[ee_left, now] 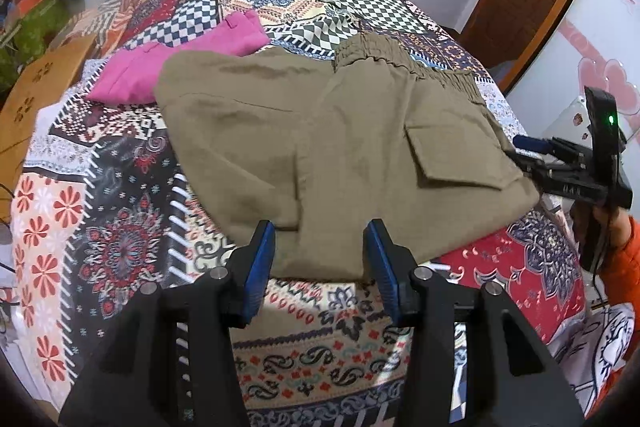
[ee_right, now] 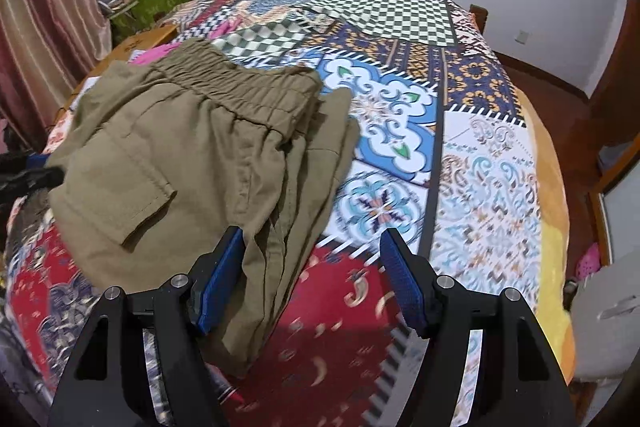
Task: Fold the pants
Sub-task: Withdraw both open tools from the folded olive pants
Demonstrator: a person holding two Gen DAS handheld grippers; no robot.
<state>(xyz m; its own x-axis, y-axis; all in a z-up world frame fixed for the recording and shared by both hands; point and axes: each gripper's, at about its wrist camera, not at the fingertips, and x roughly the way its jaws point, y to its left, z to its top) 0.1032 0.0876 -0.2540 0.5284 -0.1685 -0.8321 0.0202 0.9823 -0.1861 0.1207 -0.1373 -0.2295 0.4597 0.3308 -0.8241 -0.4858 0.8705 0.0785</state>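
At the bottom of the left wrist view the left gripper [ee_left: 320, 247] has its jaws released and spread over the near hem of the pants [ee_left: 328, 147], folded on the bed [ee_left: 120, 227]. The right gripper [ee_right: 312, 255] gapes, unclenched, astride their edge. Pink cloth [ee_left: 176, 63] lies beyond, upper left

Pants [ee_left: 320, 131]: plain olive-khaki. Garment [ee_left: 168, 63] at their 10 o'clock: solid magenta. Bedspread [ee_left: 120, 227]: multicoloured patchwork of checks, florals, paisley. Tool pads [ee_left: 258, 267]: blue on black.
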